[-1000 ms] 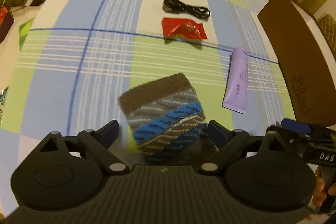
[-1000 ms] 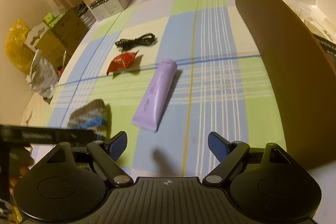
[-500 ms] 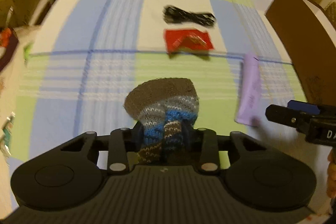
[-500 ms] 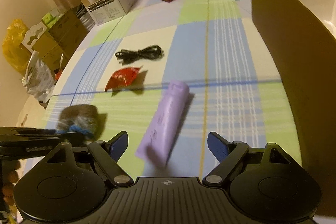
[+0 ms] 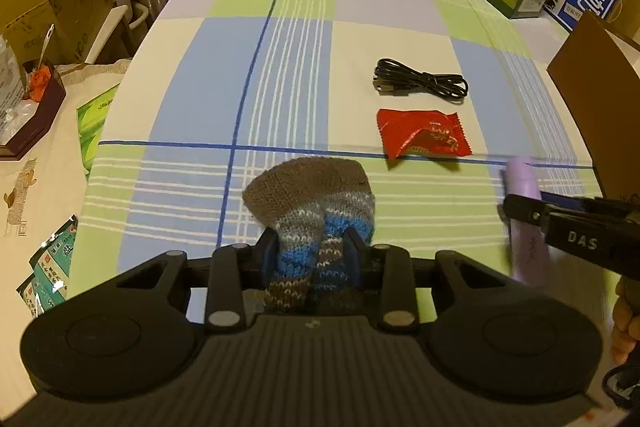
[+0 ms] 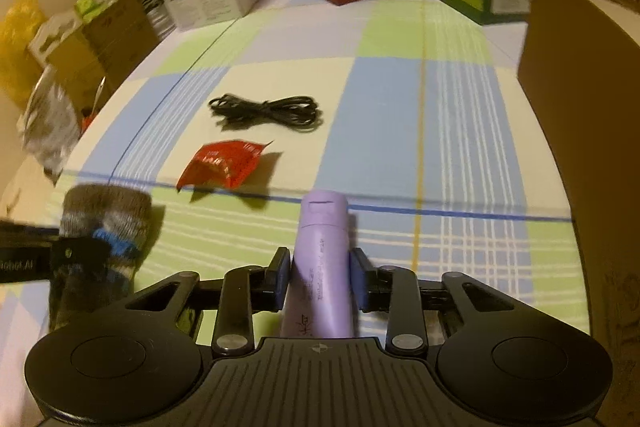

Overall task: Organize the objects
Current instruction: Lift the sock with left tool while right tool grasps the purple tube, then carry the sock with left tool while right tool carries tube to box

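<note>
Clamping 1 knit sock (image 5: pixel 316 227) w/ left gripper (image 5: pixel 312 253), right gripper (image 6: pixel 320 279) just closed on 1 purple tube (image 6: pixel 320 267)

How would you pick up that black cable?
Grab the black cable across its bundled middle, coming from above with the jaws spanning its narrow width. It lies flat on the tablecloth in a long coil, so the middle catches all the strands.

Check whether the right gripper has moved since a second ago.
Yes. The right gripper has advanced along the checked cloth to the purple tube, which lay ahead of it before; its jaws have just been closing and now clamp the tube.
</note>
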A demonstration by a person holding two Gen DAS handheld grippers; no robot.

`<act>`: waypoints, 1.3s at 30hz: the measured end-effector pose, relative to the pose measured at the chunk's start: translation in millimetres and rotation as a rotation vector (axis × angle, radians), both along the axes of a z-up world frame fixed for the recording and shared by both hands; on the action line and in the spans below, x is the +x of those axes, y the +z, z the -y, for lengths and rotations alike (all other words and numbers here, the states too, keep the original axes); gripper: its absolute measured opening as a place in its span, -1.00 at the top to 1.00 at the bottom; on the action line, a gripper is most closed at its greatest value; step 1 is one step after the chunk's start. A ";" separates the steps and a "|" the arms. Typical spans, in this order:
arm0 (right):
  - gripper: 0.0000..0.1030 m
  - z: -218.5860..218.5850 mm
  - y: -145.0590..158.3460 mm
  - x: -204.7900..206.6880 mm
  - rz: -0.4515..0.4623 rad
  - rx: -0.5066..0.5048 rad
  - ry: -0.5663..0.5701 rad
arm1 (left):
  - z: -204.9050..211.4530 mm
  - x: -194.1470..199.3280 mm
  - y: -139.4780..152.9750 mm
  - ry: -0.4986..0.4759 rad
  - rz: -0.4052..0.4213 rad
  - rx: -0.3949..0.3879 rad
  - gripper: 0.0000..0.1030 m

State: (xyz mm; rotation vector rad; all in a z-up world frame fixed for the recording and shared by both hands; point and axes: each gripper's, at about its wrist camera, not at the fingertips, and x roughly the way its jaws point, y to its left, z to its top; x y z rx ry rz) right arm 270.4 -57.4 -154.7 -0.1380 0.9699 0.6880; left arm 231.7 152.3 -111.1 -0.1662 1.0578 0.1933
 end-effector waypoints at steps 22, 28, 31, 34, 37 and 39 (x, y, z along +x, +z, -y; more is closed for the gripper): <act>0.45 26.1 10.7 -34.7 -0.023 0.033 -0.010 | 18.0 -5.9 -6.0 -0.057 -0.016 0.018 0.49; 0.45 38.9 29.5 -47.7 -0.005 0.082 -0.017 | 30.3 -18.4 10.9 -0.086 0.016 0.009 0.49; 0.45 47.8 40.4 -54.7 0.004 0.109 -0.020 | 36.8 -24.3 22.3 -0.101 0.042 0.002 0.49; 0.45 58.5 52.8 -63.2 0.018 0.138 -0.022 | 44.1 -29.6 33.1 -0.111 0.066 -0.002 0.49; 0.45 72.0 65.2 -69.7 0.029 0.169 -0.034 | 53.4 -36.1 46.0 -0.126 0.098 -0.014 0.49; 0.45 83.5 75.0 -74.1 0.039 0.189 -0.043 | 61.8 -40.7 55.7 -0.141 0.120 -0.024 0.49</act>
